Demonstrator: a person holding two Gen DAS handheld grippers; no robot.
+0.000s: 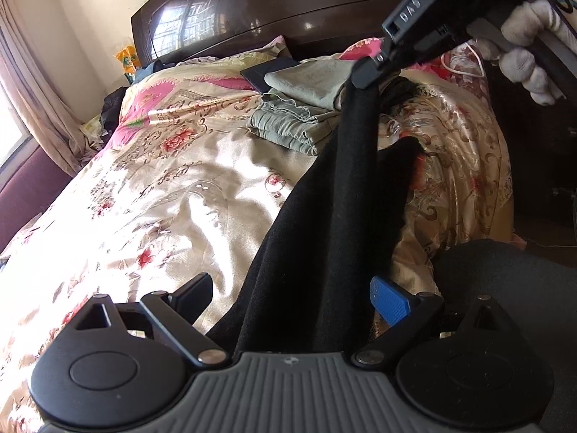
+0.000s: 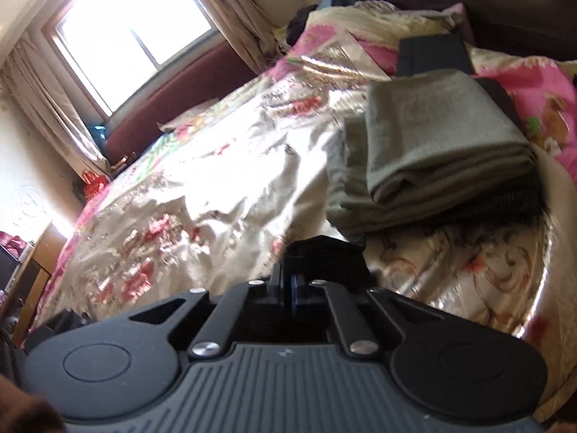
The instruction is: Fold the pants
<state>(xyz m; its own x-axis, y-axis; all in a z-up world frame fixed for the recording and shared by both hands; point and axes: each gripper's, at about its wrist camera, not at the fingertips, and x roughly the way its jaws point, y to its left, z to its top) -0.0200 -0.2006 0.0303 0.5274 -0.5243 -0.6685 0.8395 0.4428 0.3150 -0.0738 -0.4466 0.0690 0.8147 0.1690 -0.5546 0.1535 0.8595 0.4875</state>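
- Bed (image 1: 151, 187): covered by a floral satin spread. It serves as the landmark for all that follows.
- Pants (image 1: 324, 234): black, matte, soft knit, hanging as one long band above the bed's near right part. The long axis runs from the near edge of the bed up and away toward the headboard (image 1: 288, 11). A loose black flap sticks out to the right about midway up.
- Folded pile (image 2: 432, 151): grey-green garments stacked on the bed toward the headboard, just beyond the pants and apart from them.
- Right gripper (image 1: 366, 77): raised above the bed on the headboard side, jaws closed on the upper end of the pants. Its own view shows the fingers (image 2: 276, 285) pressed together with black cloth bunched at the tips.
- Left gripper (image 1: 292, 296): low at the bed's near edge, jaws wide. The pants pass between the fingers (image 1: 391, 299), but no pad visibly presses on them.
- Judgement: the left gripper is nearer the lower end. The coming move likely turns on it closing there, so the band can be held at both ends along its axis.
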